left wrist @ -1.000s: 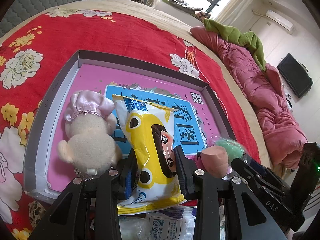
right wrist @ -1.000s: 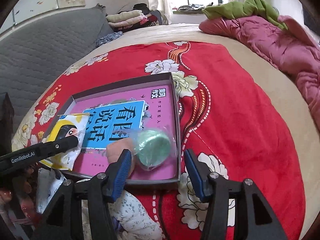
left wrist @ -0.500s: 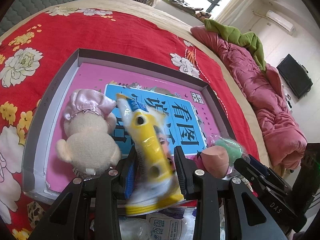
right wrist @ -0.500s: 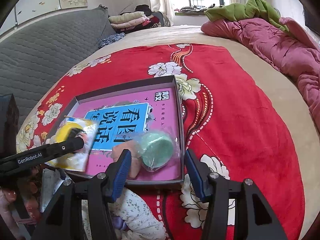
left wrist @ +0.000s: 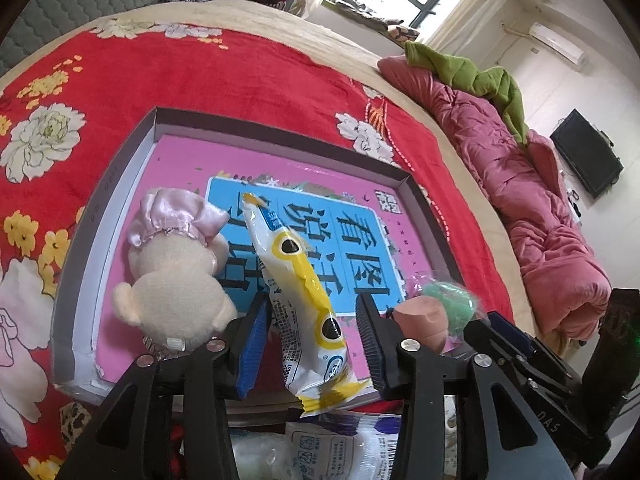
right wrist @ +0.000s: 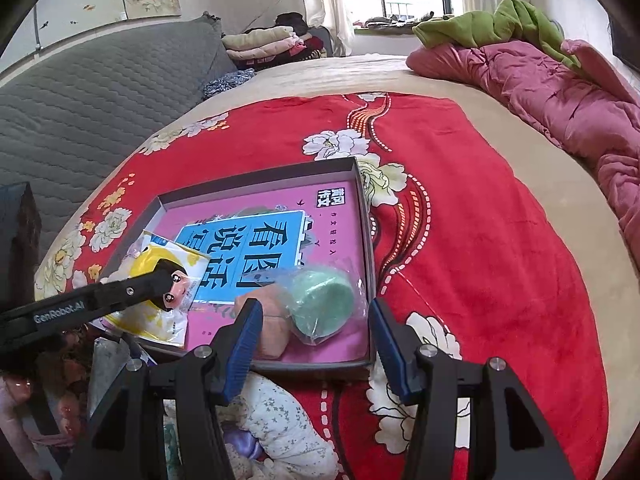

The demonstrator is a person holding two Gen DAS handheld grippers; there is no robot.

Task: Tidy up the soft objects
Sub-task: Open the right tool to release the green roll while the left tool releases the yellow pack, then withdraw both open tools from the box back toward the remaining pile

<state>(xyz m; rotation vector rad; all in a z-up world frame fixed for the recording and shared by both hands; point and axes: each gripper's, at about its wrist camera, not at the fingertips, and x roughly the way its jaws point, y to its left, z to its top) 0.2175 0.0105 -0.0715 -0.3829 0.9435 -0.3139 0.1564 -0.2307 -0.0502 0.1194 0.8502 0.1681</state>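
Now my left gripper [left wrist: 312, 332] has its jaws opening around the yellow snack packet [left wrist: 298, 296], which stands tilted between them over the near edge of the grey tray [left wrist: 100, 192]; the pads look clear of it. Just left, the plush bear [left wrist: 172, 292] sits against the tray's left wall. My right gripper [right wrist: 316, 344] hangs open, holding nothing, at the near rim by the peach sponge [right wrist: 270, 320] and bagged green sponge [right wrist: 322, 304]. Open room remains along the tray's far wall.
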